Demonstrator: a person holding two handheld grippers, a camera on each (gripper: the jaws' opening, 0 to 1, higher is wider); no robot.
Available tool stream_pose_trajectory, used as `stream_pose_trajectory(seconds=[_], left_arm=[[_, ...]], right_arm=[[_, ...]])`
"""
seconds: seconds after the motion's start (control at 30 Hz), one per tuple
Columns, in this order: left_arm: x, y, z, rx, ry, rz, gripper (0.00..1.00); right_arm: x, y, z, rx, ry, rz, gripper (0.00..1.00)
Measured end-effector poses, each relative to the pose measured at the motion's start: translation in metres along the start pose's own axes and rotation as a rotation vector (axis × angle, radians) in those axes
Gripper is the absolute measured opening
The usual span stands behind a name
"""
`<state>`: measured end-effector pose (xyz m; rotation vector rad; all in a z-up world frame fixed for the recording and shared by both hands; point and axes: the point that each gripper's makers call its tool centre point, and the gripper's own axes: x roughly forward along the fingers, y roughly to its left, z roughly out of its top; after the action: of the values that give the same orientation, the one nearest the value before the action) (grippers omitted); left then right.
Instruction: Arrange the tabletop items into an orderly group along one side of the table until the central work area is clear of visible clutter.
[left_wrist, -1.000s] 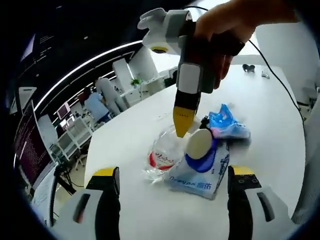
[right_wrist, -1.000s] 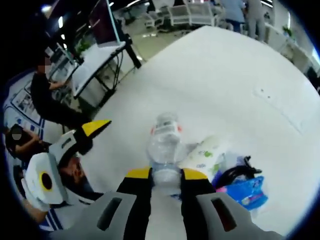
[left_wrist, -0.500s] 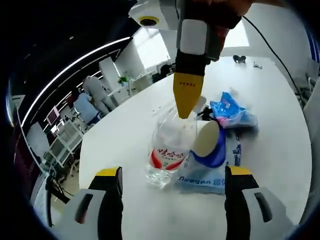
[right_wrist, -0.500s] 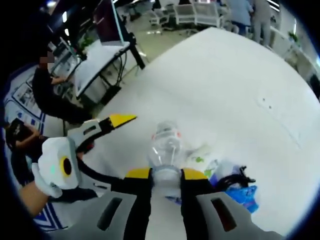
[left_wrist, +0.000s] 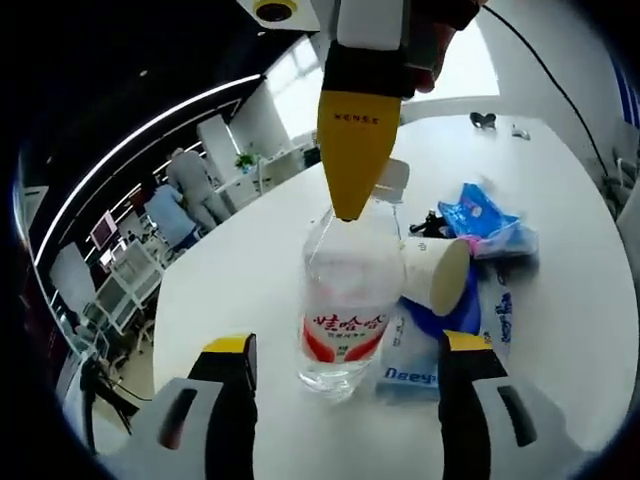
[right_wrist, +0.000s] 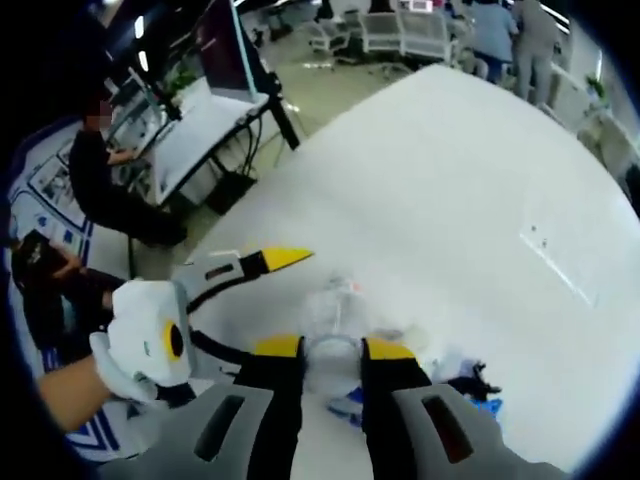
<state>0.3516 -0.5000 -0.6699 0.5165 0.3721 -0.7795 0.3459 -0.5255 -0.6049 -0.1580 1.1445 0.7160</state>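
A clear water bottle (left_wrist: 345, 300) with a red label stands upright on the white table (left_wrist: 250, 270). My right gripper (left_wrist: 352, 190) comes down from above, shut on the bottle's neck; its own view looks down on the bottle (right_wrist: 335, 310) between my right gripper's (right_wrist: 332, 347) yellow tips. My left gripper (left_wrist: 347, 352) is open, its jaws standing either side of the bottle's base without touching it. Seen from the right gripper view, the left gripper (right_wrist: 165, 335) is at the left in a hand. A paper cup (left_wrist: 435, 275) lies on its side on a blue-white pack (left_wrist: 410, 365). A blue bag (left_wrist: 490, 222) lies behind.
A black cable (left_wrist: 430, 222) lies between the cup and the blue bag. Small dark items (left_wrist: 483, 120) sit at the table's far end. Office desks, chairs and people (left_wrist: 180, 205) stand beyond the table edge. A person (right_wrist: 100, 190) sits at a desk near the table.
The right gripper has raised the bottle from leaning over the pack to upright. My left gripper has come closer to the bottle's base, still open.
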Motion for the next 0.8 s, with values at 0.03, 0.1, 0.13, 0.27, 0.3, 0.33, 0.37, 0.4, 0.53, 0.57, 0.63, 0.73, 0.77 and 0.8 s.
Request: stream_pose_trajectory(seconds=[0.03,0.1,0.13,0.27,0.3,0.33,0.37,0.4,0.53,0.57,0.63,0.73,0.77,0.8], left_arm=[[0.001,0.001,0.0,-0.01,-0.004,0.002,0.71],[0.003,0.003,0.002,-0.033,-0.021,0.009,0.69],[0.003,0.004,0.003,-0.039,-0.025,0.013,0.68],[0.005,0.009,0.003,-0.078,-0.036,0.026,0.67],[0.005,0.01,0.002,-0.087,-0.038,0.028,0.67],[0.004,0.011,0.001,-0.099,-0.04,0.03,0.67],[0.004,0.012,0.0,-0.106,-0.039,0.033,0.66],[0.004,0.013,0.0,-0.112,-0.04,0.036,0.66],[0.003,0.019,-0.004,-0.164,-0.054,0.051,0.65],[0.003,0.02,-0.006,-0.172,-0.052,0.055,0.65],[0.001,0.025,-0.007,-0.203,-0.06,0.07,0.64],[-0.002,0.029,-0.009,-0.234,-0.073,0.081,0.63],[-0.003,0.03,-0.01,-0.24,-0.071,0.088,0.64],[-0.003,0.03,-0.011,-0.244,-0.07,0.091,0.64]], right_arm=[[0.0,0.0,0.002,-0.002,-0.001,0.0,0.18],[0.001,0.0,0.009,-0.005,-0.006,0.001,0.18],[0.001,0.0,0.011,-0.005,-0.009,0.001,0.18],[0.004,0.003,0.023,-0.014,-0.02,0.001,0.18],[0.004,0.004,0.025,-0.016,-0.023,0.001,0.18],[0.005,0.005,0.028,-0.018,-0.027,0.002,0.18],[0.005,0.005,0.03,-0.019,-0.029,0.001,0.18],[0.006,0.006,0.034,-0.021,-0.035,-0.001,0.18],[0.01,0.008,0.043,-0.027,-0.055,-0.006,0.18],[0.011,0.009,0.045,-0.027,-0.059,-0.006,0.18],[0.012,0.01,0.049,-0.027,-0.067,-0.006,0.18],[0.014,0.011,0.056,-0.028,-0.083,-0.006,0.18],[0.015,0.012,0.058,-0.024,-0.09,-0.006,0.18],[0.016,0.012,0.06,-0.02,-0.095,-0.005,0.18]])
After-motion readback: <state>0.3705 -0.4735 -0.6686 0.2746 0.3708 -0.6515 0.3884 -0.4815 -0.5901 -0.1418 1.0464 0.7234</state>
